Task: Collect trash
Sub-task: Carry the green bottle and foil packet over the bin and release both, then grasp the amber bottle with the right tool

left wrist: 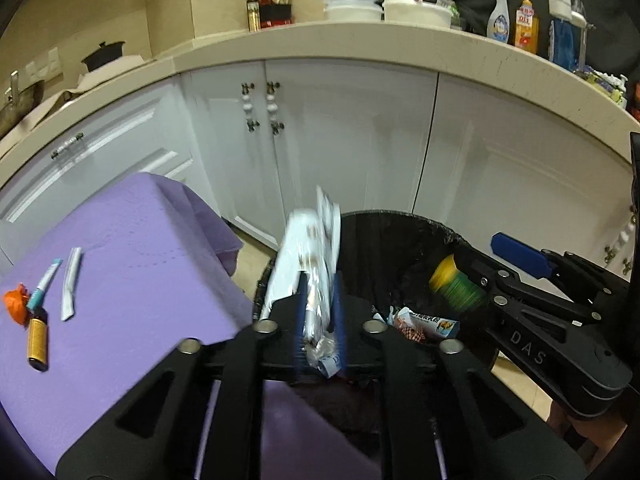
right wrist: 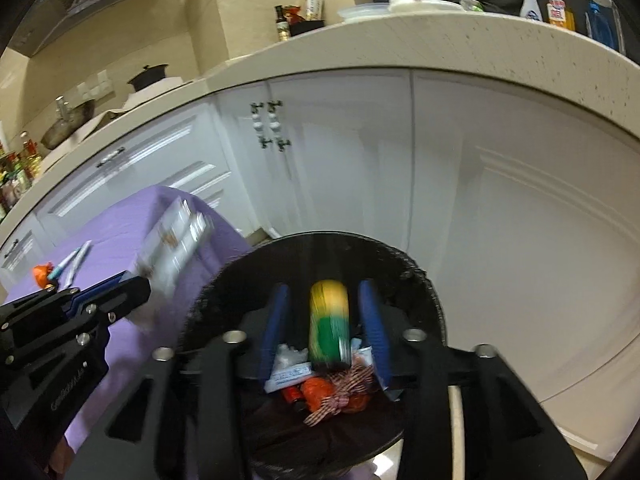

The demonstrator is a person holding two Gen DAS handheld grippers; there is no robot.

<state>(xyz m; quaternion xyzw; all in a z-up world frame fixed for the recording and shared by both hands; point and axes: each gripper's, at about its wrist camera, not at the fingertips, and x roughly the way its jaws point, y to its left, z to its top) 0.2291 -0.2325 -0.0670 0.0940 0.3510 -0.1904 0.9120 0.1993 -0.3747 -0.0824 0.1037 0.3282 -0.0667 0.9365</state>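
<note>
While over the bin (right wrist: 416, 280) rim, both fingers (right wrist: 370, 312) stand apart.

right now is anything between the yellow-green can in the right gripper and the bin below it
Nothing visible blocks it. The yellow-green can sits between the right gripper fingers, directly over the open black bin, with only trash already lying at the bottom. The left gripper and its white wrapper are off to the side.

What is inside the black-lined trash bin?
The black-lined trash bin holds a red-checked wrapper, an orange scrap and white packets; anything beneath them is covered.
</note>
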